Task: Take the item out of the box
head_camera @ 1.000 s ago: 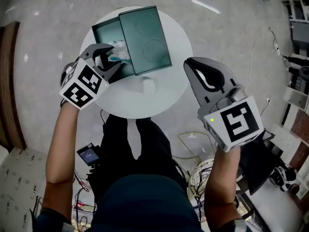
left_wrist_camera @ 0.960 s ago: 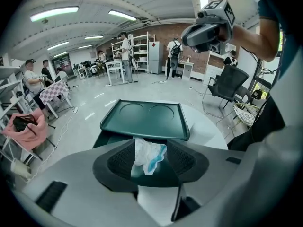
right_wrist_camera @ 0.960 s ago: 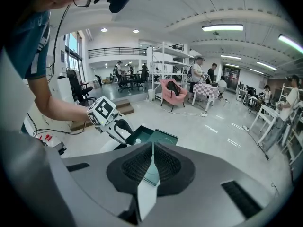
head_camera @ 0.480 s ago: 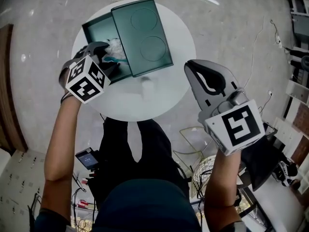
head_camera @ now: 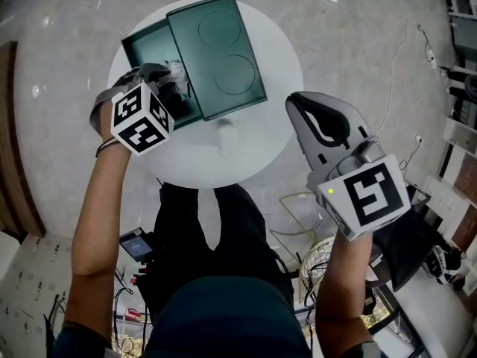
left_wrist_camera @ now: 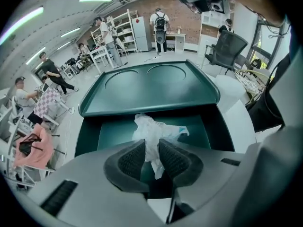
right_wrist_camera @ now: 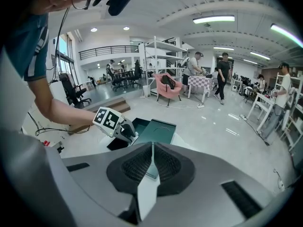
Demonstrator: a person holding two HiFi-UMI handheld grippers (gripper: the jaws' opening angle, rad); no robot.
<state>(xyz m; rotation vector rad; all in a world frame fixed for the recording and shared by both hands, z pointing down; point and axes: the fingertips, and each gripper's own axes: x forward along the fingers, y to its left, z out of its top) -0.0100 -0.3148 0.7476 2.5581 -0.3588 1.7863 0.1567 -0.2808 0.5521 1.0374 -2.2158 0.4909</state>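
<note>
A dark green box (head_camera: 141, 47) stands on a round white table (head_camera: 246, 148), its lid (head_camera: 216, 54) slid aside to the right. Inside lies a crumpled white plastic item (left_wrist_camera: 154, 129), also visible from the head view (head_camera: 177, 73). My left gripper (left_wrist_camera: 152, 157) points down into the box; its jaws have just been closing and the pads now pinch the item's lower end. My right gripper (head_camera: 296, 104) hangs beside the table's right edge, shut, with nothing between its pads (right_wrist_camera: 135, 167). From the right gripper view the box (right_wrist_camera: 142, 124) and left gripper (right_wrist_camera: 128, 134) show ahead.
The box's lid (left_wrist_camera: 151, 86) rises just behind the item and overhangs the opening. Around the table is grey floor with cables (head_camera: 298, 215). Shelves, chairs and several people stand far off in the room.
My left gripper sank into the box and its jaws, wide a moment ago, closed round the white item. The right gripper dropped slightly and stayed shut.
</note>
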